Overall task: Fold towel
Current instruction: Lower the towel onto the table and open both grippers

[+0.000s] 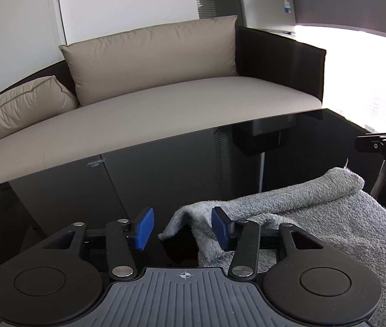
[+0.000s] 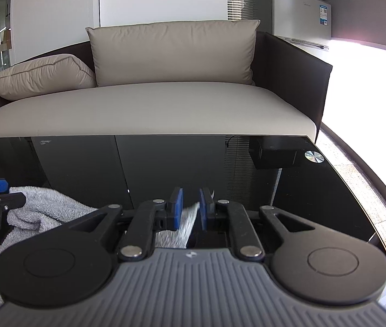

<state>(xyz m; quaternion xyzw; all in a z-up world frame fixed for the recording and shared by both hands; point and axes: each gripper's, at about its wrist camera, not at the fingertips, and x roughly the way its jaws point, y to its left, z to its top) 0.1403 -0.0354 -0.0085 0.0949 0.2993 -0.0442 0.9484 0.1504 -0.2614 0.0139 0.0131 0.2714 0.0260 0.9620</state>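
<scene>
grey towel (image 1: 315, 212), black table (image 1: 165, 163), beige sofa (image 1: 165, 103)

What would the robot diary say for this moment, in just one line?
task: fold towel | left claw: open at grey towel corner | right claw: open, towel edge between pads | towel: bunched on black glass table

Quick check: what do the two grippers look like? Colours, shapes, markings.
Both match: black linkage arms with silver pivot pins, blue ribbed pads, two round black discs, and a grey ridged base. The left gripper has a crosshair mark on its base; the right gripper has a small white logo there. Side views show white lettering: "DAS" on the right one, "obot.AI" on the left. No cables, hands or sleeves visible.
</scene>
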